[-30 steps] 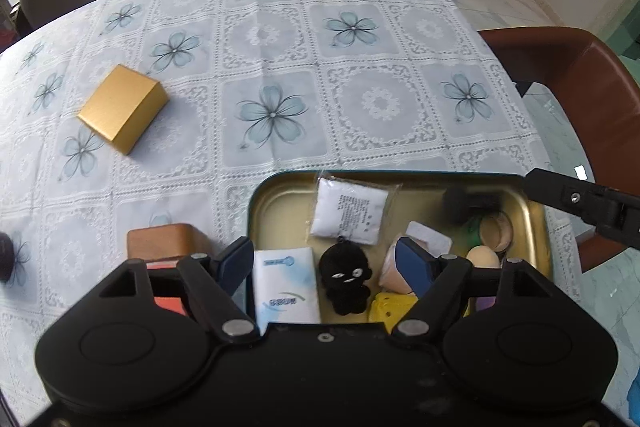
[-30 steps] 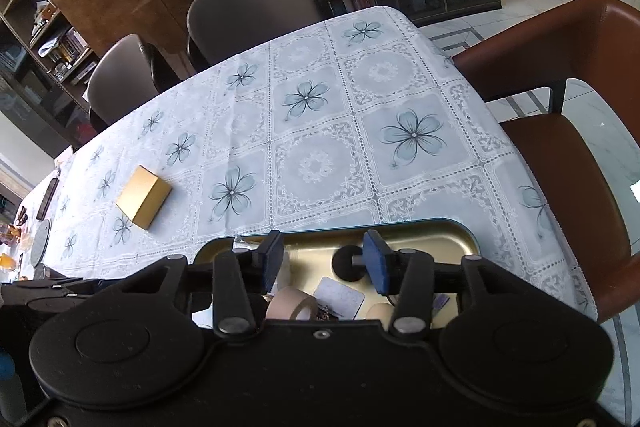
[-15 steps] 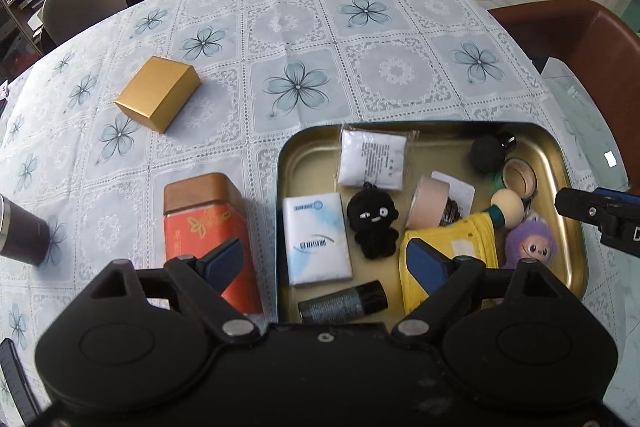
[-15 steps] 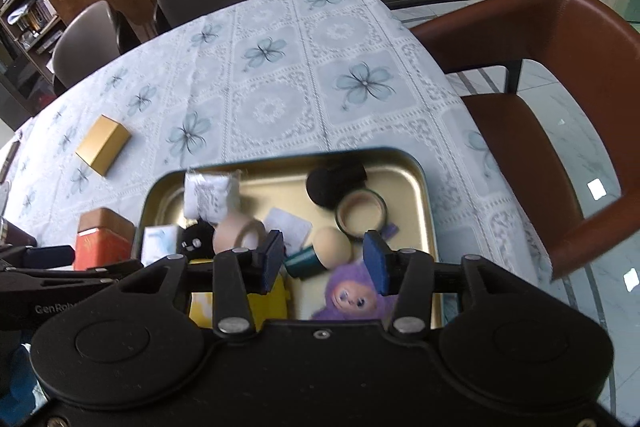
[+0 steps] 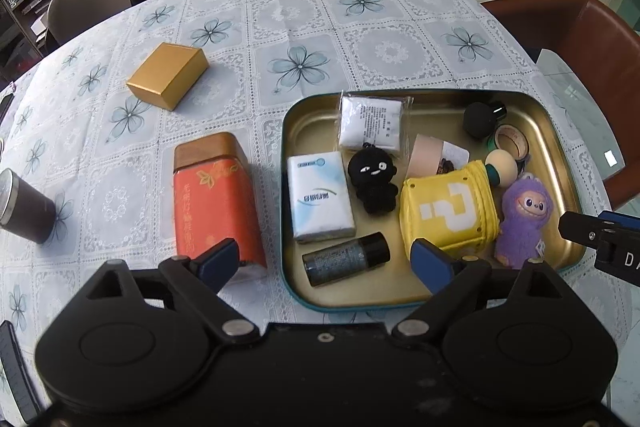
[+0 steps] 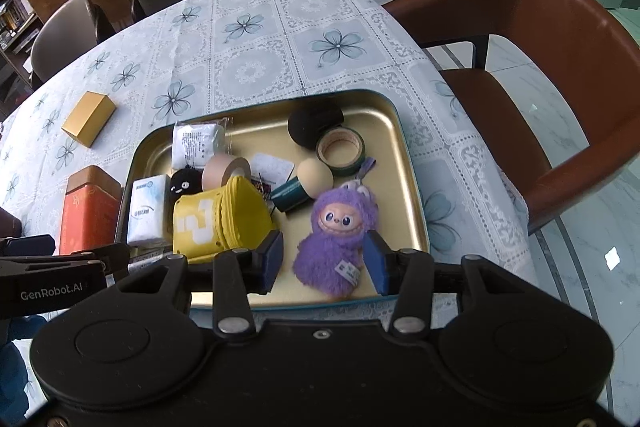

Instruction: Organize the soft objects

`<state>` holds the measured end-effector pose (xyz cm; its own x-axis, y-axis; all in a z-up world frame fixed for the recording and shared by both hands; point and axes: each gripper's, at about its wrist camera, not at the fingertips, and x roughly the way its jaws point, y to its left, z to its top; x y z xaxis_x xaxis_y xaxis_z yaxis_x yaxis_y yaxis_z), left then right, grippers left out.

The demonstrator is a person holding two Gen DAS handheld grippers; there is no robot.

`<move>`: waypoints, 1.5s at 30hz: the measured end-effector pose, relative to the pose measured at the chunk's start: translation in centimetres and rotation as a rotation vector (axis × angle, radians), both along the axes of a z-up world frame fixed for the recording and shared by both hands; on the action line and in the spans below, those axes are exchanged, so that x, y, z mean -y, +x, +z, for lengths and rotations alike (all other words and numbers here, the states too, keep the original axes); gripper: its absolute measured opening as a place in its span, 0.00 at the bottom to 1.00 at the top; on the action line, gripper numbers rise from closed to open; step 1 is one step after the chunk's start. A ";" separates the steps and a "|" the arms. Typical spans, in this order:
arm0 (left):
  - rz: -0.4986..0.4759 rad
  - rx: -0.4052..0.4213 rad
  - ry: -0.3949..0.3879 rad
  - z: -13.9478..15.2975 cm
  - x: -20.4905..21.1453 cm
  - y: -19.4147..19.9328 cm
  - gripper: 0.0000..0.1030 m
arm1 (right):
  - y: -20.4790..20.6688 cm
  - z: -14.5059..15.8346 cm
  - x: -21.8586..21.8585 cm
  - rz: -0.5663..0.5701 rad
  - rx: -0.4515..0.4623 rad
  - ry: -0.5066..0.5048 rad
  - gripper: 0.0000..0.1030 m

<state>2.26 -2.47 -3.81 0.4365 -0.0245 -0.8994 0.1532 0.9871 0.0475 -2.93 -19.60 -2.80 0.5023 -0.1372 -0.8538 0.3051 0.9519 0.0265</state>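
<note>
Purple plush (image 6: 336, 227) sits in the tray's (image 6: 408, 163) near right corner, right gripper (image 6: 323, 259) spread wide around its lower body, not pinching; yellow question-mark plush (image 6: 220, 217) just left of it; left gripper (image 5: 326, 263) wide, empty, over the tray's near edge; black plush (image 5: 372, 179) mid-tray.

I get soft daylight from the right in both views; the tray (image 5: 554, 131) shows a mild golden sheen along its far wall; the red tin (image 5: 216, 195) throws a faint shadow to its right; the floor (image 6: 592, 239) carries small bright reflections; fisheye curvature bends the table edge and the brown chair (image 6: 560, 39); focus looks sharp across the tabletop, with the far shelves dim.
</note>
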 end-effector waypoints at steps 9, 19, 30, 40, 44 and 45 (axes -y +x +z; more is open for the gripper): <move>0.031 -0.043 -0.024 -0.7 -1.7 -1.4 0.90 | -1.0 -0.3 -1.8 0.014 -0.015 -0.021 0.45; 0.033 -0.053 -0.018 -0.9 -1.9 -2.9 0.90 | -1.5 -0.2 -2.9 0.028 -0.011 -0.032 0.45; 0.042 -0.047 -0.022 -0.6 -1.8 -3.7 0.91 | -1.7 -0.2 -3.0 0.032 -0.021 -0.055 0.45; 0.058 -0.055 -0.021 -0.7 -1.8 -3.8 0.91 | -1.8 -0.3 -2.9 0.044 -0.033 -0.057 0.45; 0.058 -0.055 -0.019 -0.7 -1.9 -3.9 0.91 | -1.7 -0.3 -2.8 0.042 -0.033 -0.056 0.45; 0.060 -0.054 -0.019 -0.7 -1.9 -3.8 0.91 | -1.7 -0.3 -2.7 0.041 -0.033 -0.054 0.45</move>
